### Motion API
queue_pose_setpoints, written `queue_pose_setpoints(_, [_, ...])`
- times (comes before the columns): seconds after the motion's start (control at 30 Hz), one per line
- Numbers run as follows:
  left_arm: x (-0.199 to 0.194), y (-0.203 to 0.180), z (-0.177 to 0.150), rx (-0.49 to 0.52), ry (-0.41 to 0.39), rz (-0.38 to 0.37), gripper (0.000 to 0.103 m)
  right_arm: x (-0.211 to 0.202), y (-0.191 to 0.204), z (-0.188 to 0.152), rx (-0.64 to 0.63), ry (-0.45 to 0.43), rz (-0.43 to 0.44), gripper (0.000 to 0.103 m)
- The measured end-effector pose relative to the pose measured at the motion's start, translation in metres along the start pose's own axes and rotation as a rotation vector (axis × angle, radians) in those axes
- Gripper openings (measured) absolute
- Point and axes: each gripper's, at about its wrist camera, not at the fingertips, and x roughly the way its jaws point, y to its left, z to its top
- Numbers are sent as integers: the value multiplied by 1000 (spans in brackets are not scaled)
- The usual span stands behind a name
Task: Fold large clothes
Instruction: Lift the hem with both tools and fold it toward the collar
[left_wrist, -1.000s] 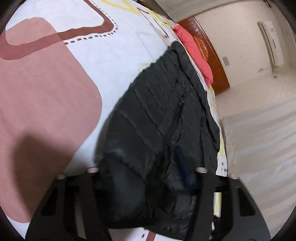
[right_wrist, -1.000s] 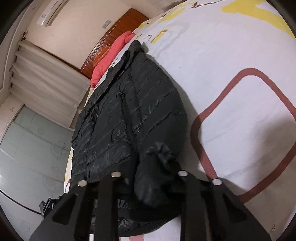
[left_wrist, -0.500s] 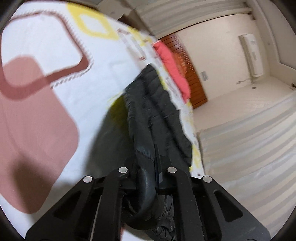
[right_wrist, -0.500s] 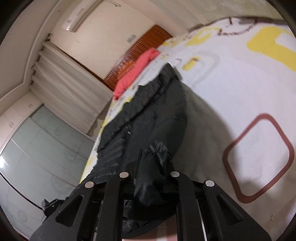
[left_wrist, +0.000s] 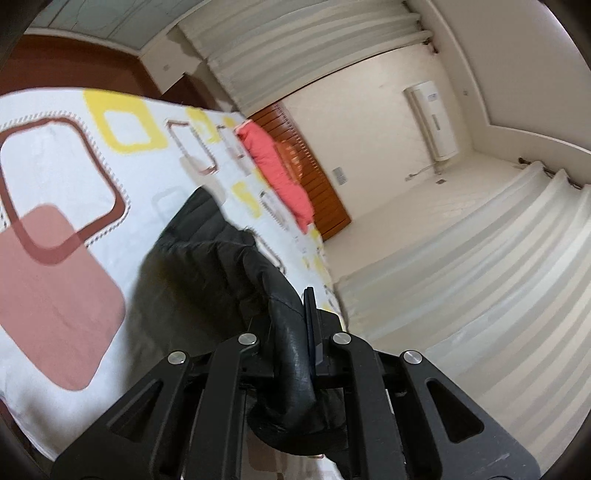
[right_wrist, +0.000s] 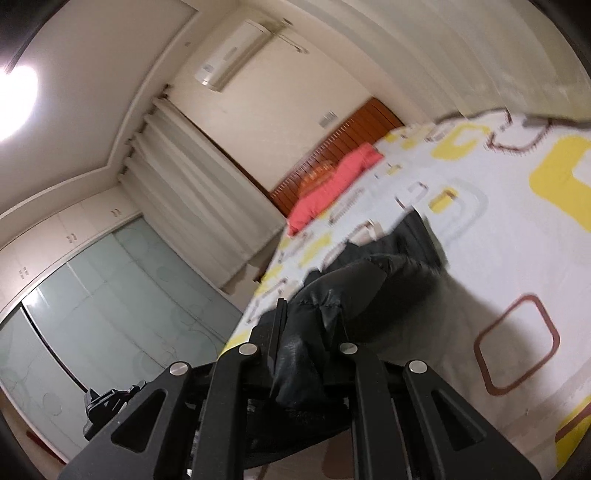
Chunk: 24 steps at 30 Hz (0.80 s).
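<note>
Black jacket (left_wrist: 221, 254) hem between both grippers' clamped fingers (left_wrist: 309, 325)

I'm in a home bedroom; a bed (left_wrist: 74, 177) with a patterned sheet (right_wrist: 498, 229), a wooden headboard (left_wrist: 314, 192), a red pillow (left_wrist: 277, 166); pleated curtains (left_wrist: 461, 258), a wall air conditioner (right_wrist: 231, 55), a frosted-glass wardrobe (right_wrist: 110, 306).

Black quilted puffer jacket (left_wrist: 207, 254), near end raised off the patterned bed (left_wrist: 55, 166), far end lying flat.
</note>
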Motion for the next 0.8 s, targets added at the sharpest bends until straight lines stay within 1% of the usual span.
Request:
queue_pose_setpoints(0.07, [7,-7,9,14,-4,-11,9,5,4,10,2,-7,30,12])
queue_pose_setpoints(0.1, [11,-8,14,21,-6,-5,9,9,4,14,0,-8,37,12])
queue_pose_setpoints(0.17, [24,-5,21,16,0,-1,9,28,4,26,-12,-10,30,12])
queue_pose_setpoints(0.3, [77,1,47,14,15,33,9,71,-3,50,0,5,27,12])
queue_pose_setpoints(0.33, [90,2,54,16,17,37,9,91,-7,60,5,11,20,12])
queue_pose_setpoints(0.37, [108,2,62,22,15,49,9,99,-8,64,6,12,19,12])
queue_pose_setpoints(0.43, [138,2,77,33,17,71,9,128,-16,78,26,20,11,12])
queue_pose_setpoints(0.5, [168,5,89,50,12,107,9,155,-24,91,44,30,3,12])
queue_pose_setpoints(0.6, [217,14,105,61,19,177,9,207,-50,106,94,60,-54,12])
queue_pose_setpoints(0.67, [255,28,112,65,37,227,9,235,-68,109,126,90,-88,12])
queue_pose_setpoints(0.7, [267,33,113,69,45,244,9,245,-73,109,138,105,-97,12])
queue_pose_setpoints(0.8, [312,55,114,115,61,312,9,286,-95,108,165,155,-142,12])
